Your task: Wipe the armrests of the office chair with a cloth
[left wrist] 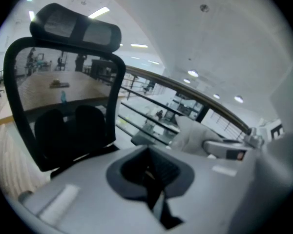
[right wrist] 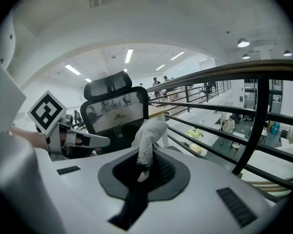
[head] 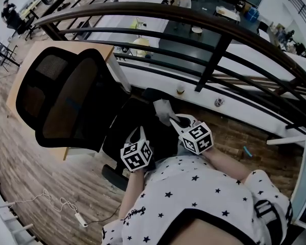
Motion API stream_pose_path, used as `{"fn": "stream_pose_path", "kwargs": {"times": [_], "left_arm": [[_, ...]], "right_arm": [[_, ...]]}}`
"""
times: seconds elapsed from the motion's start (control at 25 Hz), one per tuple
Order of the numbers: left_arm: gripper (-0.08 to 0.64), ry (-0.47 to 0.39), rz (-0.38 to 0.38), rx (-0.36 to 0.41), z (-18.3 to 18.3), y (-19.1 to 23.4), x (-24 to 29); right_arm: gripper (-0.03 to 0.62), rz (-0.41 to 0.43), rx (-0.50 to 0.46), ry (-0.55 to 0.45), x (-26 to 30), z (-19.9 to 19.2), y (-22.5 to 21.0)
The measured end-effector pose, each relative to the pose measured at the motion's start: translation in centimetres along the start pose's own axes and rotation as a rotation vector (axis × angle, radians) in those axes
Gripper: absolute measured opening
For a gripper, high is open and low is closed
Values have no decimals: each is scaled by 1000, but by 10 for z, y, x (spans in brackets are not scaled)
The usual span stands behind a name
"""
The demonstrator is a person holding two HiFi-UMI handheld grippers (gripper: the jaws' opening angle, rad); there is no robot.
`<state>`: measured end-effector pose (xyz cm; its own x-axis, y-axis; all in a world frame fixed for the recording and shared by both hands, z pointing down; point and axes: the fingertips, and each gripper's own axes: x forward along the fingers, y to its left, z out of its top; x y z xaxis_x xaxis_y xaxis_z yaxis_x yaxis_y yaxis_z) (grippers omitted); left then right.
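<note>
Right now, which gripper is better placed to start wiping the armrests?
Right. The right gripper has its tongs shut on the cloth, held over the chair. The left gripper has its tongs together with nothing between them, so it would need the cloth first.

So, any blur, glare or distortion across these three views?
Head view: dim, fisheye bows the railing. Left gripper view: soft throughout, office chair smeared, ceiling lights blown out. Right gripper view: sharpest, cloth crisp, corners vignetted black.
</note>
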<state>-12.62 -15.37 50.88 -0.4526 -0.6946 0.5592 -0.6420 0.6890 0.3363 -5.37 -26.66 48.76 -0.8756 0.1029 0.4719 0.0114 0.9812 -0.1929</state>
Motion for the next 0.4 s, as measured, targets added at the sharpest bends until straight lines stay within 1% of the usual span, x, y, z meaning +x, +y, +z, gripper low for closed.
{"fn": "stream_pose_path", "kwargs": {"times": [0.4], "left_arm": [[2,-2,-3,2,-1,-1,1]], "right_arm": [[31,9,6,1,1,-5,2]]}}
